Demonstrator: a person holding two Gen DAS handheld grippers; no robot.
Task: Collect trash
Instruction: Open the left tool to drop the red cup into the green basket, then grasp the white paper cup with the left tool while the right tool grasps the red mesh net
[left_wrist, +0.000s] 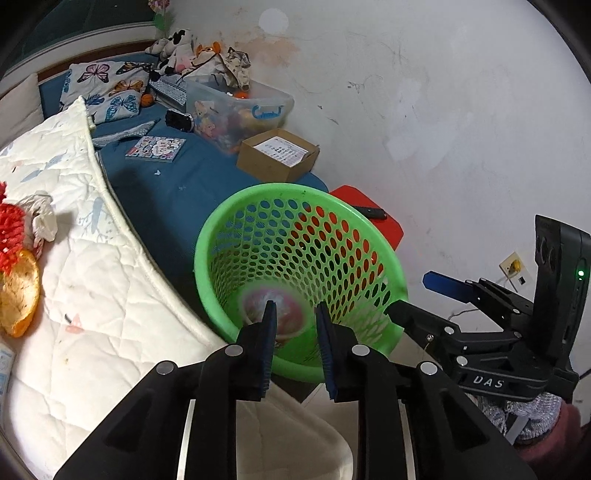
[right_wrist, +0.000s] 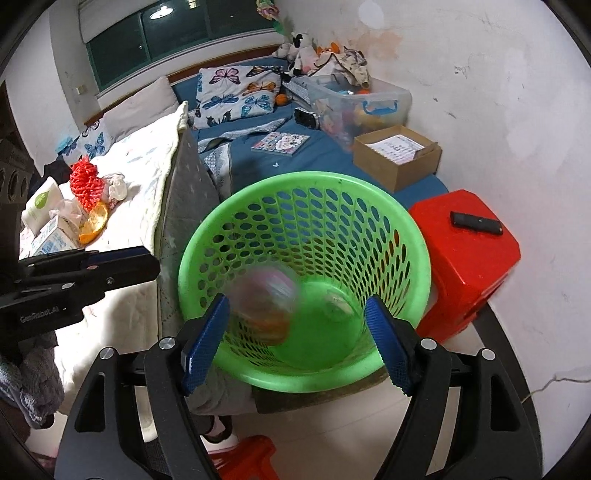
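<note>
A green perforated basket stands beside the bed. A blurred pink wrapper is falling inside it; a small clear piece lies on its bottom. My left gripper hovers over the basket's near rim, jaws slightly apart and empty. My right gripper is wide open and empty above the basket. On the white quilt lie trash items: a red net, orange peel, crumpled tissue, a milk carton and a wipes pack.
A red stool with a black remote stands right of the basket by the wall. On the blue sheet lie a cardboard box, a clear toy bin, a book and butterfly pillows.
</note>
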